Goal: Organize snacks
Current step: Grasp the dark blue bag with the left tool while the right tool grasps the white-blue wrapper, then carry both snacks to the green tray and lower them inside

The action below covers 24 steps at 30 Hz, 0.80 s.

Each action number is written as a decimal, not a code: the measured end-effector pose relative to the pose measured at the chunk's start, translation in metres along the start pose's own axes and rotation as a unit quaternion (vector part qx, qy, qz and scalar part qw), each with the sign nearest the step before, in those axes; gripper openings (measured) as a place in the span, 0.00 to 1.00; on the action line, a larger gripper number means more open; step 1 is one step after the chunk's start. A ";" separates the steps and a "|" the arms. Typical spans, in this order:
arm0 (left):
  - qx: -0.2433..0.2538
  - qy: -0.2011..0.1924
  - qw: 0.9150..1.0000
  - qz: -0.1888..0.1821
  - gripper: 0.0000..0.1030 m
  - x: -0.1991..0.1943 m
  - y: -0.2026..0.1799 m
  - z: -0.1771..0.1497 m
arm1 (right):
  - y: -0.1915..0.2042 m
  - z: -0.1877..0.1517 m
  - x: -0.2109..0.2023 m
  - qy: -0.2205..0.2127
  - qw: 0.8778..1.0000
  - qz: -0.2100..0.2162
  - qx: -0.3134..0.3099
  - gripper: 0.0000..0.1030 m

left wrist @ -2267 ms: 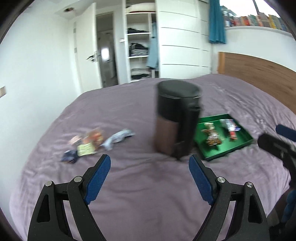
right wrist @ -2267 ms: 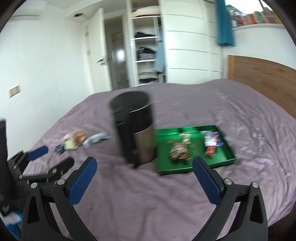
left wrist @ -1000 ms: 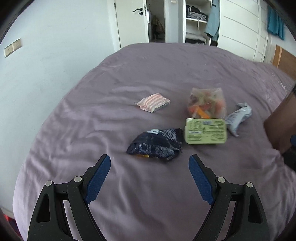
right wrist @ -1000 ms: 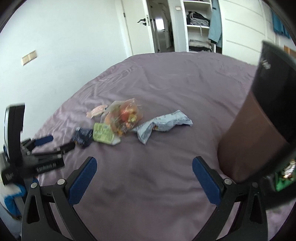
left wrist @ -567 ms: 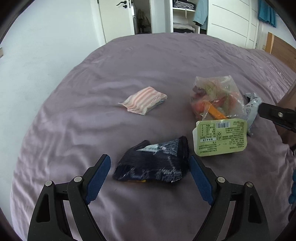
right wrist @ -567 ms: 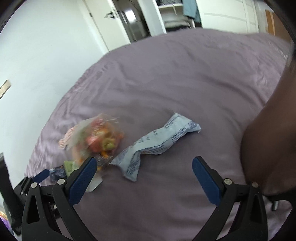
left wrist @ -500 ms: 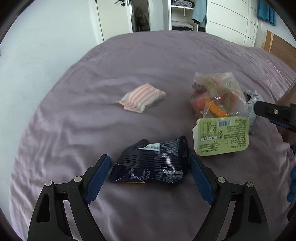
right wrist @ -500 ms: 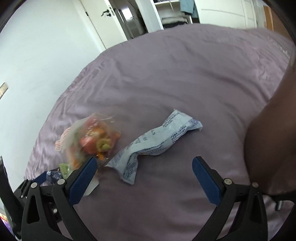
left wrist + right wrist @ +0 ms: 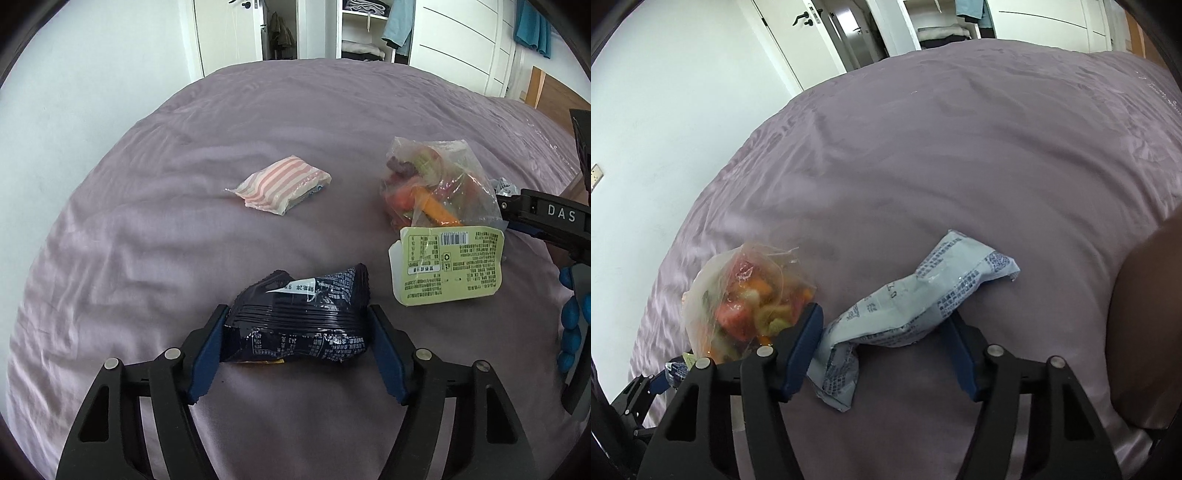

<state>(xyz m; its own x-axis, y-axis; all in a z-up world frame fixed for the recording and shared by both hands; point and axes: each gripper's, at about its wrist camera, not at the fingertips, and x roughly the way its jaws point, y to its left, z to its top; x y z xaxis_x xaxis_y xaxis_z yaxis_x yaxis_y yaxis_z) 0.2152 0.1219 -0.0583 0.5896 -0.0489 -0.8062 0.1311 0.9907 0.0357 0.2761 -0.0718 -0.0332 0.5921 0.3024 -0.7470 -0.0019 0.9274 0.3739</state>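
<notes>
Fingers, spread earlier, now pinch dark packet (image 9: 299, 317) left, pale packet (image 9: 916, 302) right.

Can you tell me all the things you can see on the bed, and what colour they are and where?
dark blue snack packet: 1, navy, between the left gripper's fingers
striped snack packet: 1, pink and white, alone further up the bed
clear bag of colourful snacks: 1, see-through with red, orange and green pieces, beside the right gripper
green label card: 1, pale green, at the clear bag's near end
pale blue snack packet: 1, light blue, between the right gripper's fingers
bedsheet: 1, purple, under everything
left gripper: 1, black with blue pads
right gripper: 1, black with blue pads
</notes>
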 end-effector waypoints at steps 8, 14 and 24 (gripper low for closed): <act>0.006 -0.010 1.000 -0.008 0.54 0.000 -0.002 -0.009 | -0.004 0.004 0.001 -0.005 0.999 0.046 -0.017 0.41; -0.008 -0.009 1.000 -0.021 0.51 -0.001 0.003 -0.010 | 0.007 0.005 -0.002 0.002 0.996 0.059 -0.060 0.39; -0.017 -0.001 0.999 -0.032 0.50 -0.004 0.010 -0.009 | 0.014 0.001 -0.010 0.042 0.990 0.044 -0.124 0.39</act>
<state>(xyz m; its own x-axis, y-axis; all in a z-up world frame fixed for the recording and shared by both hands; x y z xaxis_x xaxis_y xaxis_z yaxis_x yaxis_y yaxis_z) 0.2070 0.1332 -0.0596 0.5821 -0.1131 -0.8052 0.1411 0.9893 -0.0369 0.2707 -0.0615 -0.0199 0.5122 0.3927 -0.7638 -0.2552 0.9188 0.3012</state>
